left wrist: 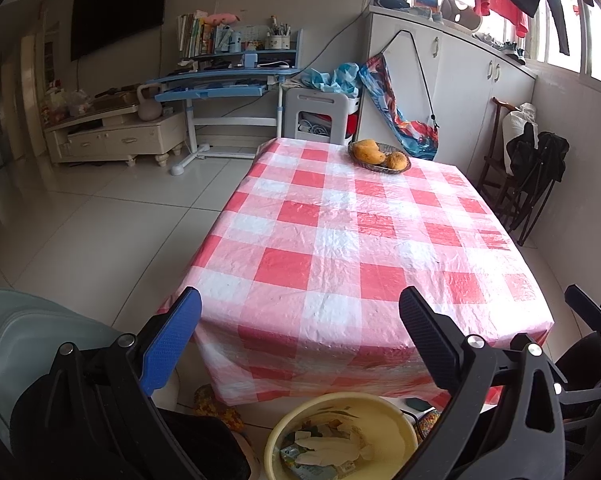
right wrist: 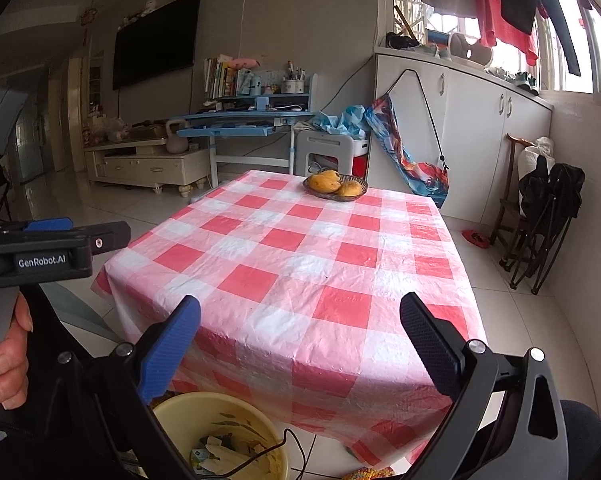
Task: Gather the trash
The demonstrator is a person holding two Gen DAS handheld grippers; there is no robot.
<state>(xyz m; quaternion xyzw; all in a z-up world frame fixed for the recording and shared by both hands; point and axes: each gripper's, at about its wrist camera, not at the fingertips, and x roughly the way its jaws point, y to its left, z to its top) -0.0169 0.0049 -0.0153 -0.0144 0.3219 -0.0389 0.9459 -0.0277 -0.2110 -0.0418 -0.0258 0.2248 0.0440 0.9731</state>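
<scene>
Both claws hang spread and empty at the near edge of the table [left wrist: 340, 220]. The left claw [left wrist: 300, 320] has its blue and black fingers wide apart; the bin [left wrist: 284, 428] sits just below and between them on the floor, trash [left wrist: 324, 452] lying inside. The right claw [right wrist: 300, 324] is equally wide, with the bin below its blue finger [right wrist: 168, 356]. A hand [right wrist: 8, 356] grips the left tool beside it. Far ahead, a fruit bowl [left wrist: 380, 158] rests on the cloth.
</scene>
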